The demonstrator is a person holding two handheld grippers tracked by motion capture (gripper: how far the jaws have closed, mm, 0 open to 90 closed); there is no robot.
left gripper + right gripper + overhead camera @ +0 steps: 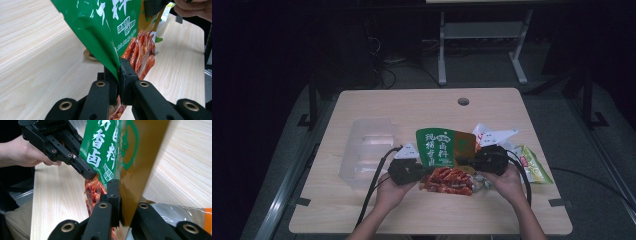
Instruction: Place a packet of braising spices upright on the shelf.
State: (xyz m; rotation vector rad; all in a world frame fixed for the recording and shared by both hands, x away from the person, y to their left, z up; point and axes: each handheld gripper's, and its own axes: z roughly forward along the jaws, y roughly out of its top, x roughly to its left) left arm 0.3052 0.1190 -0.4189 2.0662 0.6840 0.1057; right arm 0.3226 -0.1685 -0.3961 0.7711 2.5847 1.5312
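Looks like I'm running this in some dim lab or test room: one pale wood-laminate table with a round cable hole [463,101], grey floor, loose black cables [397,70] behind it, and the white metal legs of another desk [442,55].

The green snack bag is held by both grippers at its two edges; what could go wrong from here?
1. The left gripper and right gripper each pinch only a thin edge of the green snack bag, so the film may slip out.
2. If they pull apart, the bag could tear and drop food on the table.
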